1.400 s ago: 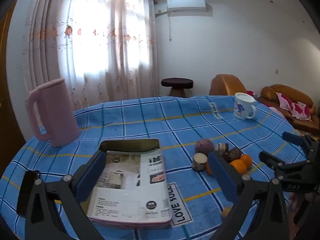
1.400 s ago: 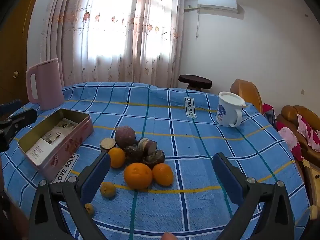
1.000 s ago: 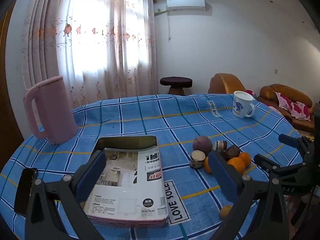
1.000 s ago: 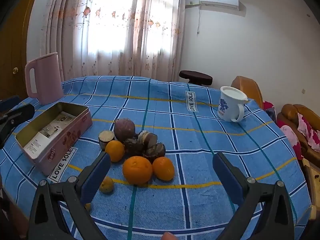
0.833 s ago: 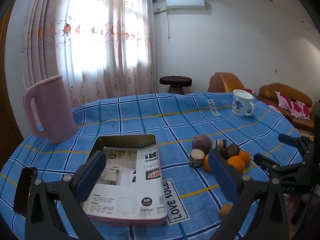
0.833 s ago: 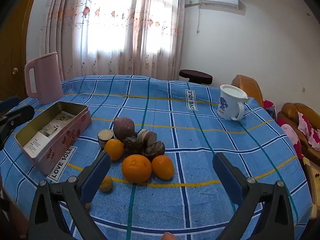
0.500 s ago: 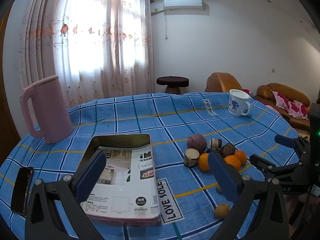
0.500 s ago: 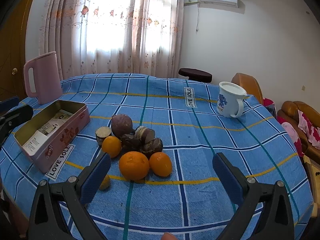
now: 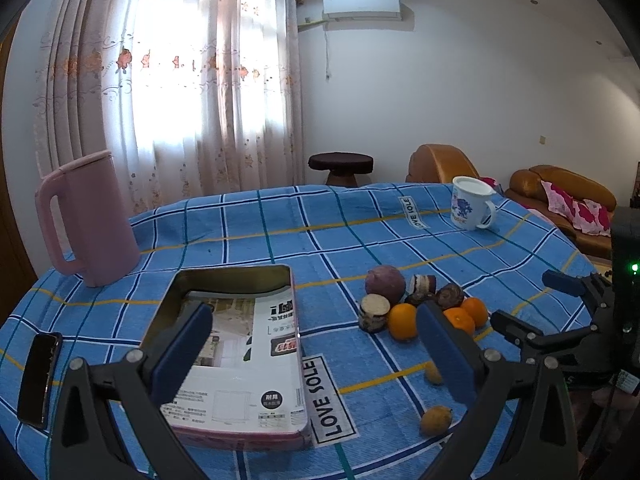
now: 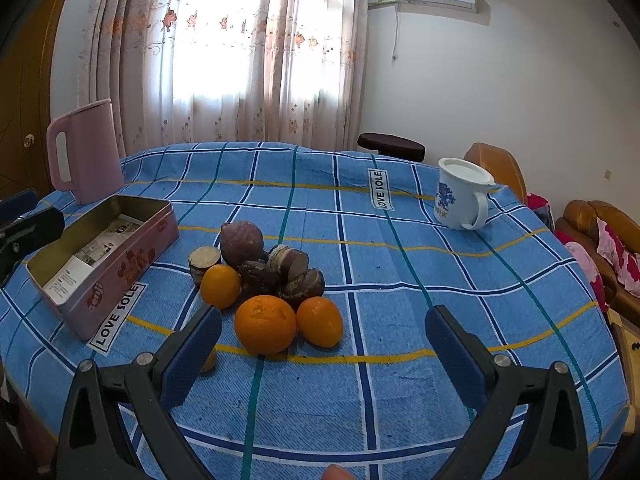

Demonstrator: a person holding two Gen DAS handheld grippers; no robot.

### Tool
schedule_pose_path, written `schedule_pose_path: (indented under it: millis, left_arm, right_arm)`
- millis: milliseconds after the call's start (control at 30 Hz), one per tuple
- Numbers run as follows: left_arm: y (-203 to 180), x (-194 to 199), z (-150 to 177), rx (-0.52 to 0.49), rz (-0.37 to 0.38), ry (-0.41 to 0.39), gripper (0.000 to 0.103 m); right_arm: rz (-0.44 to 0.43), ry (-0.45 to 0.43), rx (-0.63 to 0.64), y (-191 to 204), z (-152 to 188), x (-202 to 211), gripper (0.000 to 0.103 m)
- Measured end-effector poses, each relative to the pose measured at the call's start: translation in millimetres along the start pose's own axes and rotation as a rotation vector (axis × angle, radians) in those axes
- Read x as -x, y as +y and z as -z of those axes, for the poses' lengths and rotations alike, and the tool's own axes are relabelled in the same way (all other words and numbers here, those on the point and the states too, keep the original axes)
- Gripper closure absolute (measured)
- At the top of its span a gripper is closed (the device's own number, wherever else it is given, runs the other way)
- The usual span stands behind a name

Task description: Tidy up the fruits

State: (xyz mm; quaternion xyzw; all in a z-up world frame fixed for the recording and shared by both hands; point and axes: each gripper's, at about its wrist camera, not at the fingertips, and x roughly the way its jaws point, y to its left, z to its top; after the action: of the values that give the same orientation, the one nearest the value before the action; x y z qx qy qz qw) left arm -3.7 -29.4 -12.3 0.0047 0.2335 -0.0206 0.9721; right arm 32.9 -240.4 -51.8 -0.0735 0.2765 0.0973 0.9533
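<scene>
Right now I am holding both tools above the surface (image 10: 400, 412), each with its jaws spread wide and nothing between them. My right hand-held gripper (image 10: 322, 344) is facing the pile of fruit, and the biggest orange (image 10: 265, 324) is sitting just ahead of its opening, so that looks like the natural first pick. My left hand-held gripper (image 9: 310, 346) is hovering over the open pink tin (image 10: 102, 256), probably to steady it or mark where the fruit should go. The tin is lying just left of the pile with a printed leaflet (image 9: 244, 344) lining its bottom. Dark brown fruit (image 10: 298, 282) are crowding behind the oranges, touching them, so a careless grab might roll the heap. The pink jug (image 10: 84, 150) and white mug (image 10: 460, 196) are standing well apart, out of my way.
</scene>
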Motion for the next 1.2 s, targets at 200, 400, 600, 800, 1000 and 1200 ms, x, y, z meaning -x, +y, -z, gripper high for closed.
schedule_pose_path:
  millis: [200, 400, 600, 800, 1000, 1200]
  left_arm:
    - [-1.7, -0.6, 2.7, 0.002, 0.008, 0.002, 0.0]
    - [-0.5, 0.4, 4.3, 0.004, 0.012, -0.001, 0.0]
    - [-0.1, 0.7, 5.0, 0.001, 0.014, 0.004, 0.0]
    - [-0.8, 0.2, 5.4, 0.003, 0.016, 0.007, 0.0]
    - [-3.4, -2.2, 7.0, -0.003, 0.021, 0.013, 0.0]
    - [-11.9, -5.0, 18.1, 0.005, 0.056, 0.046, 0.0]
  right_arm:
    - [-0.001, 0.003, 0.003, 1.0, 0.5, -0.8, 0.001]
    - [-0.003, 0.004, 0.005, 1.4, 1.1, -1.2, 0.001]
    - [-0.003, 0.005, 0.005, 1.9, 1.5, -0.9, 0.001]
    - [-0.003, 0.006, 0.006, 2.2, 1.3, -0.9, 0.001]
    - [-0.002, 0.009, 0.005, 1.6, 1.8, -2.0, 0.001]
    - [0.006, 0.022, -0.006, -14.2, 13.7, -2.6, 0.001]
